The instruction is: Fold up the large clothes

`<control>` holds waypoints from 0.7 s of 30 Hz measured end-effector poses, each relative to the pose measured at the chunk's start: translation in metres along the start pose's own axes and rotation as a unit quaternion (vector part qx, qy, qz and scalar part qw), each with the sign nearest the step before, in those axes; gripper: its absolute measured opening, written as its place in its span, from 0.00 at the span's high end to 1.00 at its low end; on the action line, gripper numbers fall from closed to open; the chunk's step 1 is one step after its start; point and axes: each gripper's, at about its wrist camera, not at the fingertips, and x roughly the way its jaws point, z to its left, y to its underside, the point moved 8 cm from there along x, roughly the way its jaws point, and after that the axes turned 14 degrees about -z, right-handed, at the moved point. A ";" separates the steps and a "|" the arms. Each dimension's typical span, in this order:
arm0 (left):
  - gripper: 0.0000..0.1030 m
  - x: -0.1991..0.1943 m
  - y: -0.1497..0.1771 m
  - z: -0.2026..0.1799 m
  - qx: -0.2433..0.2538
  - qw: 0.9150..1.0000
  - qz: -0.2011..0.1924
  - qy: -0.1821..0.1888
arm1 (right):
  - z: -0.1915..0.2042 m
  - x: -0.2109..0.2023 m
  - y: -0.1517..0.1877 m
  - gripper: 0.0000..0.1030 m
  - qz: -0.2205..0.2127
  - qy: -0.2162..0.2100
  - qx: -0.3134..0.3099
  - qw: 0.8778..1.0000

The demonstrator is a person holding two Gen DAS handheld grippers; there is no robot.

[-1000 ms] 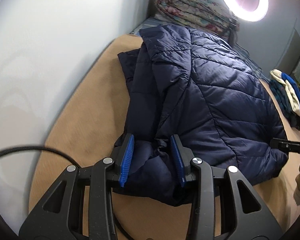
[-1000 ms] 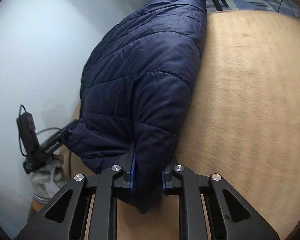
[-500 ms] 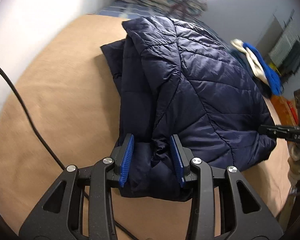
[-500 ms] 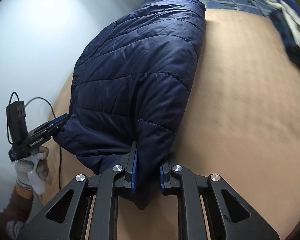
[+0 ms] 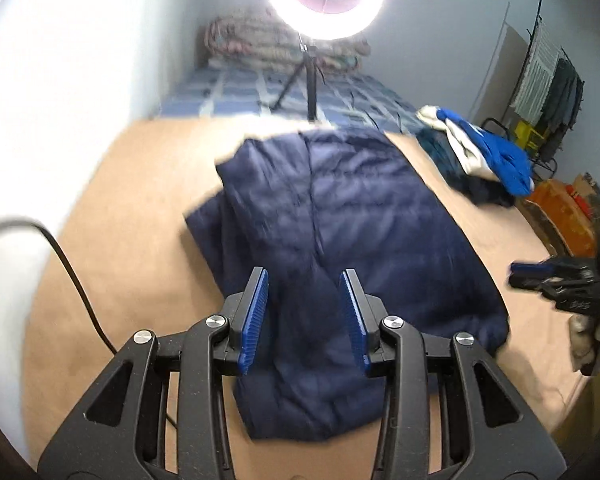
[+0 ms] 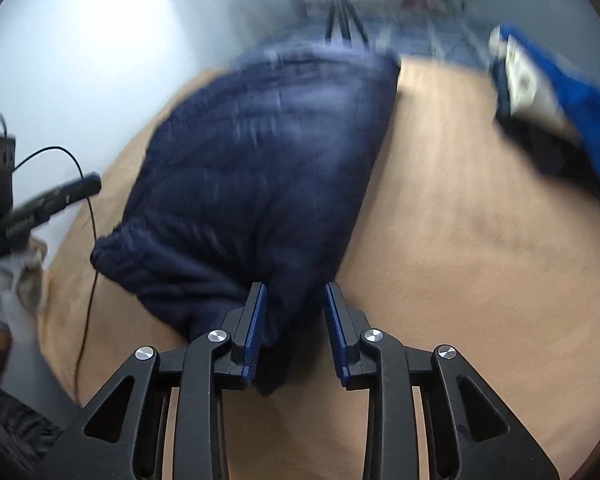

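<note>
Having just been opening, the right gripper (image 6: 294, 330) straddles a jacket (image 5: 340, 248) corner without pinching, while the left gripper (image 5: 304, 320) stays part-open around the folded jacket, now lower-centre on the tan sheet (image 5: 140, 200).

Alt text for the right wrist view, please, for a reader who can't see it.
Blurred view along the right gripper, blue pads just opened around a corner of a folded navy puffer jacket lying on a tan bed cover. The left gripper shows at far left, a pile of clothes at upper right.
</note>
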 end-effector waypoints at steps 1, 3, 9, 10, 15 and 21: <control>0.62 0.006 -0.004 0.002 0.000 1.000 -0.001 -0.002 | -0.002 -0.004 -0.016 0.73 -0.035 0.011 -0.011 0.999; 0.62 0.024 -0.008 0.004 0.003 1.000 -0.002 -0.015 | -0.011 -0.008 -0.043 0.73 -0.089 0.019 -0.007 0.996; 0.62 0.062 0.012 0.014 0.008 0.999 0.027 -0.030 | -0.016 0.070 -0.137 0.73 -0.127 0.066 -0.029 0.989; 0.62 0.067 0.016 0.016 0.005 0.999 0.030 -0.030 | -0.022 0.075 -0.144 0.73 -0.128 0.070 -0.026 0.989; 0.62 0.081 0.032 0.026 -0.017 0.999 0.043 -0.021 | -0.035 0.148 -0.167 0.73 -0.100 0.070 0.030 0.992; 0.62 0.082 0.045 0.033 -0.032 0.999 0.032 -0.003 | -0.019 0.206 -0.141 0.73 -0.026 0.101 -0.038 0.994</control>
